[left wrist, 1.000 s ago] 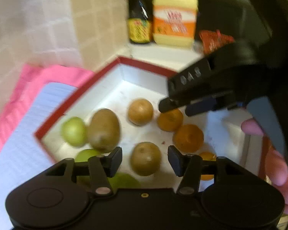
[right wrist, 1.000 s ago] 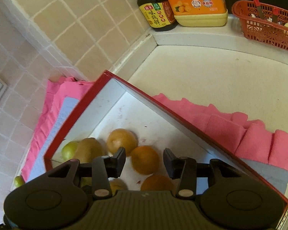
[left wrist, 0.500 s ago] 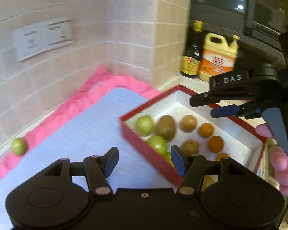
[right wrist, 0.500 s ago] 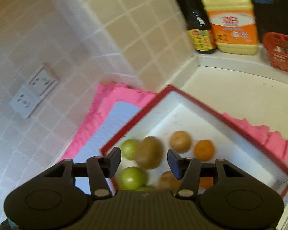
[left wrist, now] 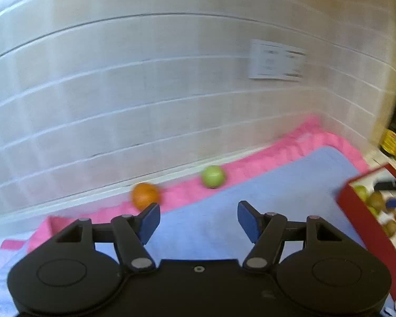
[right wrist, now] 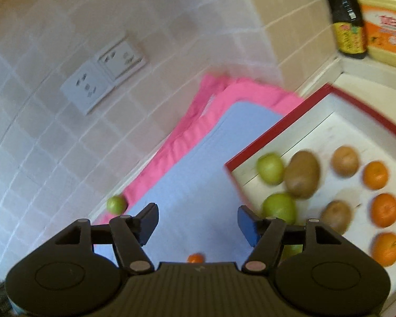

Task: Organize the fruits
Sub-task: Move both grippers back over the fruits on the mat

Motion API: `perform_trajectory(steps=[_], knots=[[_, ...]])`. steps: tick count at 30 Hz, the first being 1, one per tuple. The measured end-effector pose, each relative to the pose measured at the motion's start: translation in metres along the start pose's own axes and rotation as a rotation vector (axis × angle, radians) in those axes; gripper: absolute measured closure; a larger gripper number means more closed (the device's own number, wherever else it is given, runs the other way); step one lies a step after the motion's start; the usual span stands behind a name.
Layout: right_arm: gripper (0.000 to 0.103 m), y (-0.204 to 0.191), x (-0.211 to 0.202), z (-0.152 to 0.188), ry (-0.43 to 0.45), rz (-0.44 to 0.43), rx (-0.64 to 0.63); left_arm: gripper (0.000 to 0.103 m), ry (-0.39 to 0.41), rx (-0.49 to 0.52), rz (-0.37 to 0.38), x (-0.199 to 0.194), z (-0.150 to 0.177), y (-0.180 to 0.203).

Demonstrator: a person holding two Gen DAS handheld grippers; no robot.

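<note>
A red-rimmed white box [right wrist: 253, 149] holds green fruits, brown kiwis [right wrist: 302, 174] and oranges [right wrist: 384, 210] in rows; its corner shows at the right of the left wrist view [left wrist: 356, 211]. A loose green fruit [left wrist: 212, 176] and a loose orange [left wrist: 144, 195] lie on the pink cloth by the tiled wall. They also show in the right wrist view, the green fruit [right wrist: 116, 204] and the orange [right wrist: 196, 258]. My left gripper [left wrist: 198, 222] is open and empty above the blue mat, short of both loose fruits. My right gripper [right wrist: 196, 222] is open and empty over the mat beside the box.
A blue mat [left wrist: 264, 198] lies on a pink cloth [right wrist: 224, 97] along the tiled wall. Wall sockets [right wrist: 103, 71] sit above it. A dark sauce bottle [right wrist: 347, 15] and a yellow-orange jug [right wrist: 385, 23] stand in the back corner.
Both grippers have swung left, away from the box and toward the mat. The left view now faces the wall and the two loose fruits. Both stay open and empty.
</note>
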State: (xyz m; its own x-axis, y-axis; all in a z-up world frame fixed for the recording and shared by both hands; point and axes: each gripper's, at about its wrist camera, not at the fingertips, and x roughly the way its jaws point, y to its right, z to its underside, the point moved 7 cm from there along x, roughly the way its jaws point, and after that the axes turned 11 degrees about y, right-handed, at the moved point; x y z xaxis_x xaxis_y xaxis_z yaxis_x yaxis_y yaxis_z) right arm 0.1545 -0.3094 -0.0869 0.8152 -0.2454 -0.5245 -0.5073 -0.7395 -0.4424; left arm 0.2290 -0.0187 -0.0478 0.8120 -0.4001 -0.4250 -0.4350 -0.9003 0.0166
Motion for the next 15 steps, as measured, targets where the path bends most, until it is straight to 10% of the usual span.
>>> perform_trajectory(steps=[15], knots=[[0.039,-0.019,0.064,0.081,-0.188,0.095,-0.139,0.025,-0.171,-0.164,-0.048,0.113,0.04,-0.055]])
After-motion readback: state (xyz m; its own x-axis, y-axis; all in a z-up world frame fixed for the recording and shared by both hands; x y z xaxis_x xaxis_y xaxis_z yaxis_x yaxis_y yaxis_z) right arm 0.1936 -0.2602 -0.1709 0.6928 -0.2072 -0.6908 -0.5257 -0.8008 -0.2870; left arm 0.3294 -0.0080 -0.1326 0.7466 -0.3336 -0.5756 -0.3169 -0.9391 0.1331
